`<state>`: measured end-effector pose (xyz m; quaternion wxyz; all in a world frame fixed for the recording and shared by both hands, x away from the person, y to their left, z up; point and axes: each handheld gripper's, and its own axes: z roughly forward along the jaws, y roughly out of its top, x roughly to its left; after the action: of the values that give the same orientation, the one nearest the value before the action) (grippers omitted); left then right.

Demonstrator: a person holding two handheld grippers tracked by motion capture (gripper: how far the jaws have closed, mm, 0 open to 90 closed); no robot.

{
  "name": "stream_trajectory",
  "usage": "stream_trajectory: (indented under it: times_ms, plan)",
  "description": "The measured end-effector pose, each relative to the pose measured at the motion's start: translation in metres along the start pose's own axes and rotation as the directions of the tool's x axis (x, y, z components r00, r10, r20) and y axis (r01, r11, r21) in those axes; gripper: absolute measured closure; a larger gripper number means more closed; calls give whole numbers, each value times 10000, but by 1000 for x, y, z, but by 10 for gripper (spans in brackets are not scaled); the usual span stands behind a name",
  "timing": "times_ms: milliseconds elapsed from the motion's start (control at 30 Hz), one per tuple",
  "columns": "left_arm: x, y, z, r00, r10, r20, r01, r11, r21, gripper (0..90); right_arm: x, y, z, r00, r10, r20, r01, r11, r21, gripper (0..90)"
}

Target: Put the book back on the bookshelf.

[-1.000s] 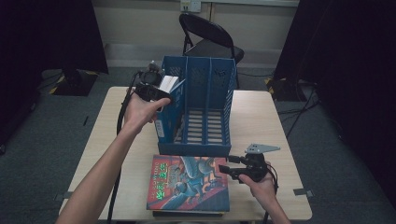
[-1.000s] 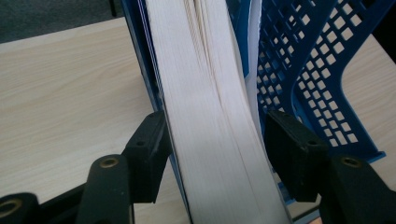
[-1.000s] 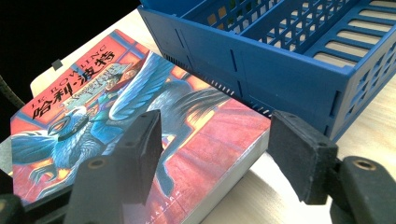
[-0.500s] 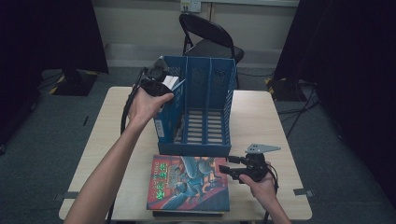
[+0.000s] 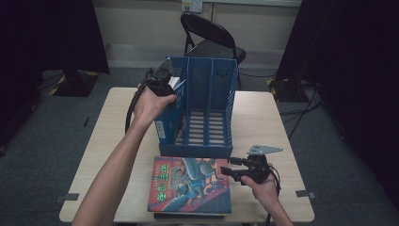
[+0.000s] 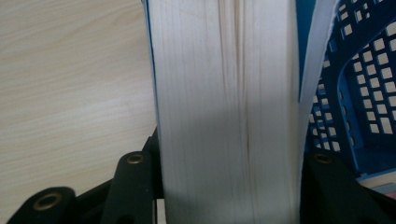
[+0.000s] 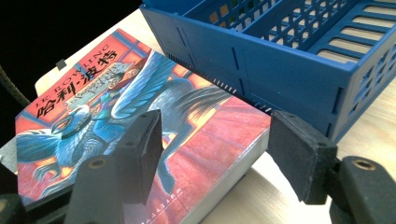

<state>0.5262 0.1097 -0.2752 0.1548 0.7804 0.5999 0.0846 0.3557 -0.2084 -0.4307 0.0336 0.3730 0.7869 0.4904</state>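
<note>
The worktop (image 5: pixel 263 117) carries a blue three-slot file rack (image 5: pixel 207 113), standing upright at its middle, front lip facing the person. Just in front of it lies a red-covered book (image 5: pixel 188 186), flat, cover up, on top of another volume whose edge peeks out beneath; its far corner sits just beside the rack's front wall.

Up at the rack's left slot the left gripper (image 5: pixel 162 84) has a thick white-paged book (image 6: pixel 224 112) between its jaws — page block facing the camera, a black jaw at each flank in the left gripper view. The jaws have just been closing on it, and they now appear to press the covers, though the contact itself is hard to see. The book stands roughly upright at the rack's left wall, partly in the slot.

It looks heavy for its size and stiff when clamped across the covers, but the loose outer cover bows away at the right — a pinch on the cover alone would let the block sag and slip. Best hold, I judge, is across the full thickness near the spine-side, squeezing block and covers together.

Down at the right, the right gripper (image 5: pixel 226 170) hovers at the flat book's right edge, jaws apart, holding nothing — the corner sits between them untouched.
</note>
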Motion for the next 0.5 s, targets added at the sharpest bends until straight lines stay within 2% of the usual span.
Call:
stream_trajectory:
  times_ms: [67, 133, 267, 300, 500]
  plan:
    - [0, 2, 0, 10000, -76, 29, 76, 9997, 231, 563, 1, 0, 0, 10000, -23, -19, 23, 10000, 25, 351]
    - [-2, 4, 0, 9999, 68, -92, -64, 9993, 371, 567, 0, 0, 0, 10000, -4, -36, 4, 10000, 44, 352]
    - [0, 7, 2, 10000, 3, 36, -5, 9984, 564, 571, 0, 1, -2, 10000, 27, -30, -28, 10000, -32, 352]
    - [-1, 7, 2, 9999, -160, 6, 159, 9981, 589, 576, 0, 1, -2, 10000, 33, -34, -33, 10000, -61, 352]
    - [1, 9, 4, 9994, -317, 102, 308, 9960, 839, 578, 0, 1, -2, 10000, 26, -27, -26, 10000, -30, 352]
